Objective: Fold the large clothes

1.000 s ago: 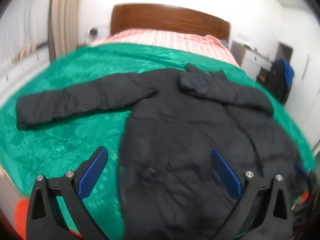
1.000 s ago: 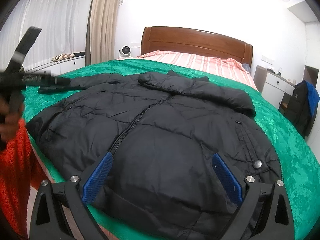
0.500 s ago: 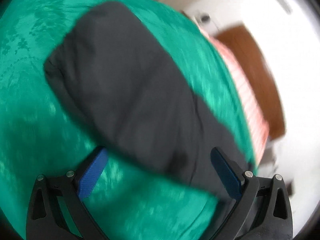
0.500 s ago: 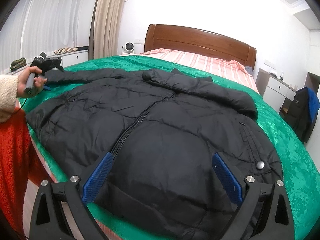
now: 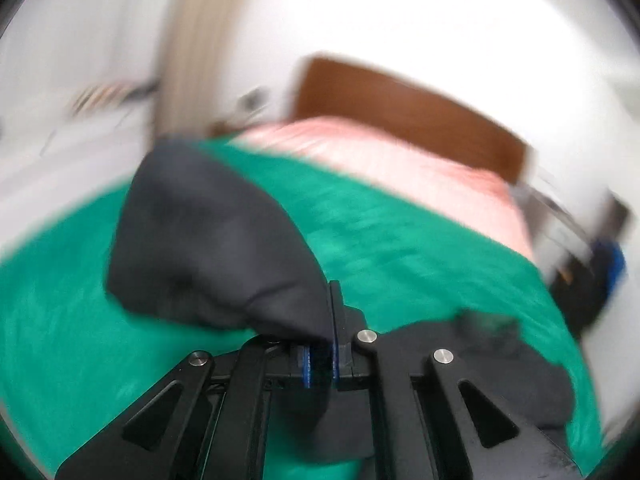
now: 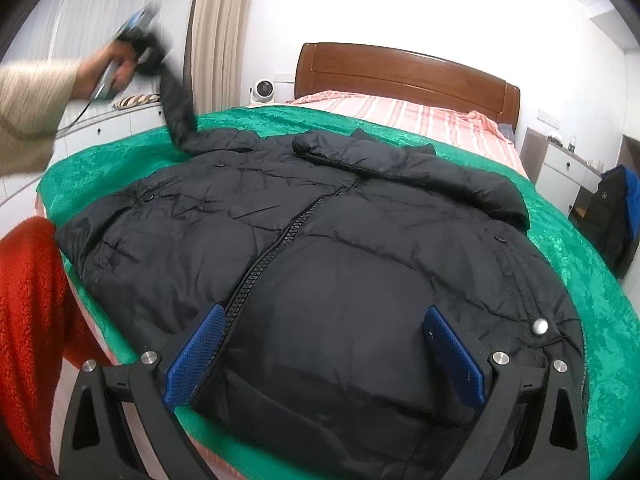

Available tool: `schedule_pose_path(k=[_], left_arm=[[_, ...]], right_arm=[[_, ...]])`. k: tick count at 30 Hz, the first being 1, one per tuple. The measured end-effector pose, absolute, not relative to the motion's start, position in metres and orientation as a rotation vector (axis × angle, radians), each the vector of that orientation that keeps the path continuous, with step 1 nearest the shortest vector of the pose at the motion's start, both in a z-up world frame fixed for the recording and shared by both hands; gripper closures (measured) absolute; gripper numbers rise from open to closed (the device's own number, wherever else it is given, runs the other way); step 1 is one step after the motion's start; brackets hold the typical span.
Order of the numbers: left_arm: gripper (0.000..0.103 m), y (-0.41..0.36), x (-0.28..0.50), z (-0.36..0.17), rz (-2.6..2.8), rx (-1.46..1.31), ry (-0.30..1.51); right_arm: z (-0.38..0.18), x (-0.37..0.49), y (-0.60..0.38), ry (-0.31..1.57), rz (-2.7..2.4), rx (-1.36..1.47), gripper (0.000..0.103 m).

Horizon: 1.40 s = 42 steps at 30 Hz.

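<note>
Right wrist view: a black puffer jacket (image 6: 328, 264) is seen laid flat, front up and zipped, across a green bedspread (image 6: 592, 280), its hem toward the camera and its collar toward the wooden headboard (image 6: 404, 68). One sleeve is already laid across the chest just below the collar, which suggests the sleeves are being brought inward first so that the body can be folded afterwards. The other sleeve (image 6: 176, 108) is lifted off the bedspread and hangs from the left gripper (image 6: 138, 30), which is raised high at the far left, gripped by a hand at the end of a cream knitted cuff; the forearm is stretched out and upward, presumably so the sleeve clears the bedding before being swung over the chest. In the left wrist view, which is blurred, the left gripper's (image 5: 320, 356) jaws are pressed together on the dark sleeve (image 5: 216, 248) cloth, a fold of which bulges out ahead of the fingertips. The right gripper (image 6: 324, 354) is spread wide and holds nothing; it hovers above the hem, tilted downward over the jacket, apparently kept ready until the sleeve is placed.
</note>
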State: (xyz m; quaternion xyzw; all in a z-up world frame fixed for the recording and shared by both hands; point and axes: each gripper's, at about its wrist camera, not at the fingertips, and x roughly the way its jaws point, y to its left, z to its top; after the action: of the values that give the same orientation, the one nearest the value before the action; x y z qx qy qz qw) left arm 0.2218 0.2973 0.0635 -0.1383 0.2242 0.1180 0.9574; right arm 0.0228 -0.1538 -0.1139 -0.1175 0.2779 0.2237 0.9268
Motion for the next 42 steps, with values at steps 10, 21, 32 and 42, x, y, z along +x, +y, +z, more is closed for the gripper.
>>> schedule_pose_path(k=[10,21,32,42], left_arm=[[0.028,-0.04,0.299,0.018,-0.319,0.131,0.621],[0.013,-0.011,0.204,-0.098,-0.335,0.081,0.875],[0.005,0.123,0.108,-0.073,-0.033,-0.075,0.788],[0.005,0.145,0.074,-0.104,0.09,-0.202,0.781]], right_arm=[[-0.106,0.022,-0.168,0.555,0.447,-0.199,0.004],[-0.101,0.026,-0.177,0.549,0.466,-0.153,0.004],[-0.099,0.022,-0.17,0.534,0.495,-0.185,0.004],[-0.103,0.017,-0.164,0.536,0.494,-0.218,0.004]])
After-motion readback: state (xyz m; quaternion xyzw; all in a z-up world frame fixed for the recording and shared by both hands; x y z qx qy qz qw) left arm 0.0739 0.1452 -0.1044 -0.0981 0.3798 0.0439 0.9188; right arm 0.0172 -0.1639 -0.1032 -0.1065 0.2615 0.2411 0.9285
